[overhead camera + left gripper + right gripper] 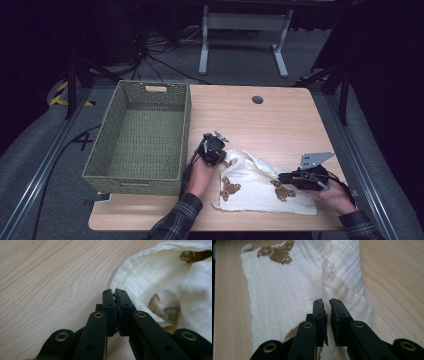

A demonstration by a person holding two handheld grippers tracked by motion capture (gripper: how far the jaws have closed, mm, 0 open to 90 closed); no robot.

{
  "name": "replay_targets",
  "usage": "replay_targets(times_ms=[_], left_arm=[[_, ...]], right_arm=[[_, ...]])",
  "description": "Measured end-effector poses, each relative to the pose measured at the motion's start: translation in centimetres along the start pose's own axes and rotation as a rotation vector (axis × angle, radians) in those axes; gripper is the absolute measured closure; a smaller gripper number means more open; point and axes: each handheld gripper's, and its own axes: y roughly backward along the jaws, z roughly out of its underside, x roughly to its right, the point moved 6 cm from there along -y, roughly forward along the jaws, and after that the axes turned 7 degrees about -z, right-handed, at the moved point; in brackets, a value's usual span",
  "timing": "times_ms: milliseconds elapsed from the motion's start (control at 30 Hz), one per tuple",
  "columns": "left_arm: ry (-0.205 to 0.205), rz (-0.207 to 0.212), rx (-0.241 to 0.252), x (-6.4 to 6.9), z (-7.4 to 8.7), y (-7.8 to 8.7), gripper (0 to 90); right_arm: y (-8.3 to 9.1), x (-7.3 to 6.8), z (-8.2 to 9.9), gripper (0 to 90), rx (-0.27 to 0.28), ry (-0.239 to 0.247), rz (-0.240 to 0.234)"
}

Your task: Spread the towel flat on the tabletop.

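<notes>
I'm working the white cloth [260, 185], lying rumpled at the table's [280, 120] near edge, beside the basket [142, 135]. Left gripper [216, 150] is pinching, I think, a cloth edge, jaws pressed together; right gripper [326, 305] is hovering, jaws slightly parted, empty. I'm aiming for the raised fold [337, 282], clearest in the right gripper view.

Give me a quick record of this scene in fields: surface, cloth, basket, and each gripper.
surface: wooden table
cloth: white cloth with brown animal prints, rumpled, lying near the table's front edge
basket: green woven basket, on the table's left, nothing seen inside
left gripper: left gripper shut at the cloth's edge; whether it pinches the cloth cannot be told
right gripper: right gripper over the cloth, narrow gap between its jaws, nothing between them
</notes>
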Motion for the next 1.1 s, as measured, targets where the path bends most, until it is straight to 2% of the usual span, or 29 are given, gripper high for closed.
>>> replay_targets(times_ms=[33,100,133,200,267,367,467,533,600,667,800,867,967,1100], left_arm=[[0.003,-0.001,-0.001,0.0,0.0,0.0,87.1],[0.004,-0.001,0.0,0.0,0.0,0.0,87.0],[-0.001,-0.001,0.0,0.0,0.0,0.0,87.0],[0.0,-0.001,0.001,0.0,0.0,0.0,87.0],[0.004,-0.001,0.002,0.0,0.0,0.0,87.0],[0.002,0.001,-0.002,0.0,0.0,0.0,87.1],[0.0,0.0,-0.003,0.0,0.0,0.0,87.1],[0.0,-0.004,0.001,0.0,0.0,0.0,87.0],[0.0,0.0,-0.002,0.0,0.0,0.0,87.0],[-0.001,-0.001,0.001,0.0,0.0,0.0,87.1],[-0.002,-0.001,-0.002,0.0,0.0,0.0,87.0],[-0.003,0.0,-0.003,0.0,0.1,0.0,87.0],[-0.003,-0.004,0.0,0.0,0.0,0.0,87.0],[0.0,-0.003,0.0,0.0,0.0,0.0,87.1]], right_arm=[[0.8,0.3,-0.5,81.6,0.038,-0.002,0.02],[1.1,0.5,-0.7,81.5,0.048,-0.004,0.027],[1.7,1.5,-1.1,81.6,0.071,-0.018,0.057],[1.7,2.6,-1.2,81.4,0.072,-0.034,0.075],[1.5,3.1,-1.3,81.2,0.071,-0.045,0.074],[0.5,4.6,-1.0,78.6,0.043,-0.07,0.071],[-0.1,5.3,-0.8,77.3,0.032,-0.095,0.065],[-0.2,5.8,-0.8,77.2,0.028,-0.089,0.081],[-0.2,6.0,-0.8,75.0,0.029,-0.109,0.075],[-0.6,6.1,-0.8,73.3,0.017,-0.109,0.065],[-1.7,5.7,-0.3,72.0,-0.039,-0.092,0.04],[-2.0,5.4,-0.1,74.9,-0.059,-0.082,0.038],[-2.1,5.3,-0.1,85.1,-0.066,-0.071,0.048],[-1.6,5.4,-0.3,88.3,-0.05,-0.064,0.076]])
